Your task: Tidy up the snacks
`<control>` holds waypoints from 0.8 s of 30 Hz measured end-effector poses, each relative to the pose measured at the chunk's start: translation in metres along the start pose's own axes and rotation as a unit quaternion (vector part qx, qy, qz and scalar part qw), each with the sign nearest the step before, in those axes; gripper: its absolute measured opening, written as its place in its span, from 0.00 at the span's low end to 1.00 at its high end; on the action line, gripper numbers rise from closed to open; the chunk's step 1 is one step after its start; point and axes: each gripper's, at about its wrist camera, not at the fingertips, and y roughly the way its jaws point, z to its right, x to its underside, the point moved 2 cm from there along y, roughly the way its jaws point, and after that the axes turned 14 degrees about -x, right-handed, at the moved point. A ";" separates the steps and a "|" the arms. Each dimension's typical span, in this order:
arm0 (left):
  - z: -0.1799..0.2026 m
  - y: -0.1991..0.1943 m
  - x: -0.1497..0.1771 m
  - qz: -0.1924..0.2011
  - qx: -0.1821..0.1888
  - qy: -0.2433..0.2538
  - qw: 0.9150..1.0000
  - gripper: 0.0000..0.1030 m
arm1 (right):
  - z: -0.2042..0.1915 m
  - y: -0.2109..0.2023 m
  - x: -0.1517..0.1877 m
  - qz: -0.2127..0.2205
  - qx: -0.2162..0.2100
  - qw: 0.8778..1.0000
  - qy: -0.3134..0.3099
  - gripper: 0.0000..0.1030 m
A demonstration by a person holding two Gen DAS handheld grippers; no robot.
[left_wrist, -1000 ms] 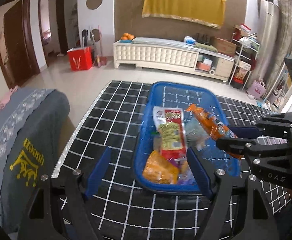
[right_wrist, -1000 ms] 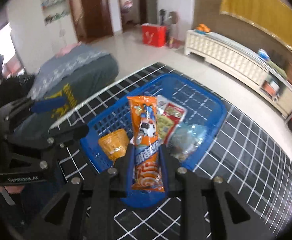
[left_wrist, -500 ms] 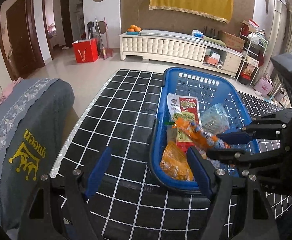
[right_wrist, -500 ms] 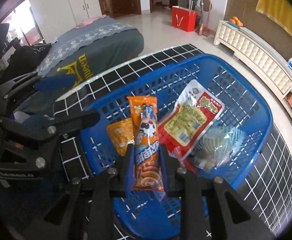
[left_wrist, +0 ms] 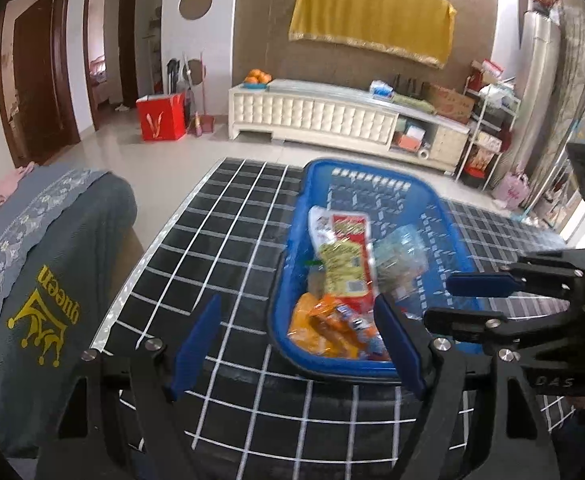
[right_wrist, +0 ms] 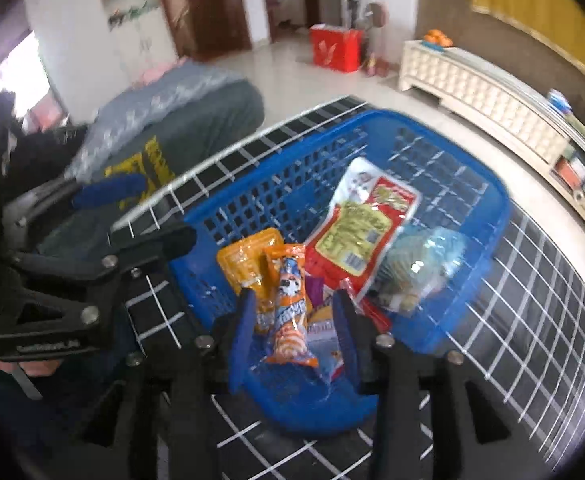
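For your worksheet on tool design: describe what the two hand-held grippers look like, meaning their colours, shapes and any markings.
Both grippers are black angular linkage frames joined by silver round-headed bolts, and each finger carries a flat blue pad. The left gripper has wide, tapering fingers. The right gripper shows pale lettering on its frame in the left wrist view, too small to read in full.

The blue slotted basket (right_wrist: 488,216) sits on the black, white-gridded worktop (left_wrist: 228,248). Inside, the long orange snack stick (right_wrist: 290,308) lies flat at the near end, overlapping a yellow-orange packet (right_wrist: 244,260). Beside them a red-and-yellow pouch (right_wrist: 360,232) lies at a slant, and a clear, crinkly bluish bag (right_wrist: 420,268) rests against the basket's right wall.
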 end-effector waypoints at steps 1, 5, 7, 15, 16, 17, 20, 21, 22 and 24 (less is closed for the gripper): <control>0.002 -0.008 -0.002 0.013 -0.008 0.001 1.000 0.75 | -0.002 -0.010 0.002 0.015 0.008 1.000 0.008 0.43; 0.011 -0.042 -0.006 0.059 0.009 0.003 0.998 0.74 | -0.013 -0.060 0.019 0.087 0.076 0.992 0.052 0.43; 0.017 -0.060 -0.007 0.079 0.017 0.006 0.997 0.75 | -0.020 -0.087 0.029 0.127 0.094 0.985 0.069 0.43; 0.040 -0.128 -0.002 0.155 0.057 0.021 0.986 0.74 | -0.049 -0.164 0.058 0.207 0.188 0.956 0.087 0.62; 0.041 -0.135 0.000 0.161 0.059 0.021 0.985 0.74 | -0.054 -0.171 0.061 0.214 0.200 0.952 0.083 0.64; 0.043 -0.142 0.002 0.165 0.062 0.023 0.984 0.75 | -0.060 -0.179 0.065 0.222 0.214 0.948 0.078 0.69; 0.048 -0.159 0.007 0.179 0.064 0.032 0.981 0.76 | -0.072 -0.199 0.077 0.248 0.235 0.937 0.072 0.83; 0.050 -0.165 0.009 0.182 0.060 0.035 0.981 0.82 | -0.076 -0.204 0.080 0.256 0.240 0.934 0.073 0.90; 0.051 -0.170 0.010 0.185 0.059 0.036 0.980 0.83 | -0.078 -0.210 0.085 0.264 0.245 0.930 0.074 0.92; 0.053 -0.179 0.013 0.191 0.062 0.035 0.979 0.84 | -0.083 -0.218 0.093 0.279 0.247 0.925 0.076 0.98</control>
